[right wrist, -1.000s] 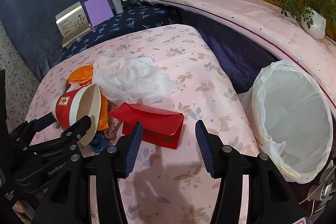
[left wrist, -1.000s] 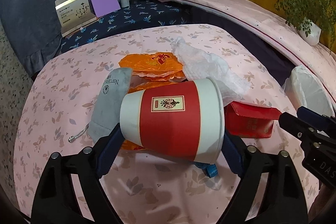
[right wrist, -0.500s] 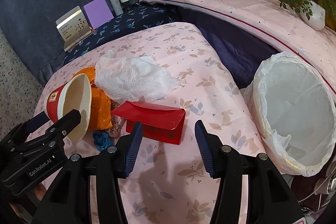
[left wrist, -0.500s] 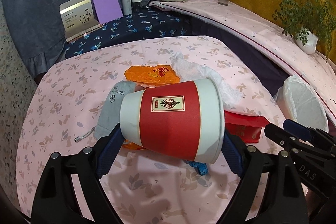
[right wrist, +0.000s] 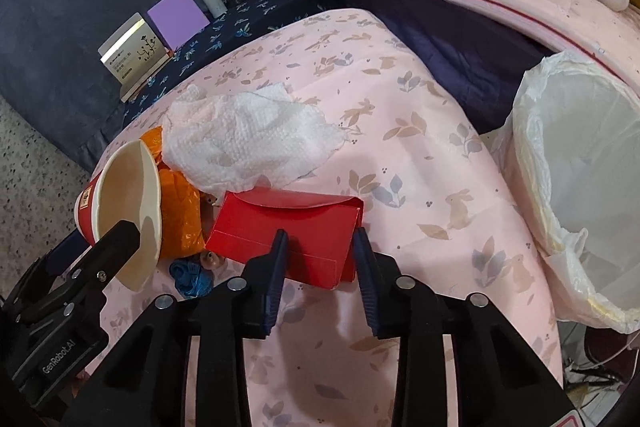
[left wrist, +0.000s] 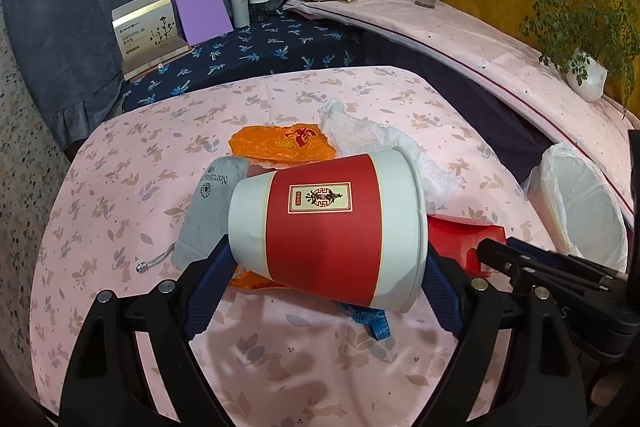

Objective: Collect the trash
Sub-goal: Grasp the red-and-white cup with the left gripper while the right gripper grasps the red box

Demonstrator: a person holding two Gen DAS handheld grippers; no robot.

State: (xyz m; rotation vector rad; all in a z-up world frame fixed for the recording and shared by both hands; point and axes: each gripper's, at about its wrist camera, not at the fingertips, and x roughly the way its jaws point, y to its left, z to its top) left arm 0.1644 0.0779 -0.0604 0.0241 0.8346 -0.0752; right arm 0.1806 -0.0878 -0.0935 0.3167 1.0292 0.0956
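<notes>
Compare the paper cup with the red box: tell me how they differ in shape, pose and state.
The paper cup is round, tapered and red-and-white; the red box is flat, rectangular and all red. The cup is lifted on its side, clamped in the left gripper; the box lies on the tablecloth, between the right gripper's closing jaws. Both are trash.

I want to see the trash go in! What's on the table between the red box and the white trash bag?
Nothing. In the right wrist view, only bare pink tablecloth lies between the red box and the white trash bag.
</notes>
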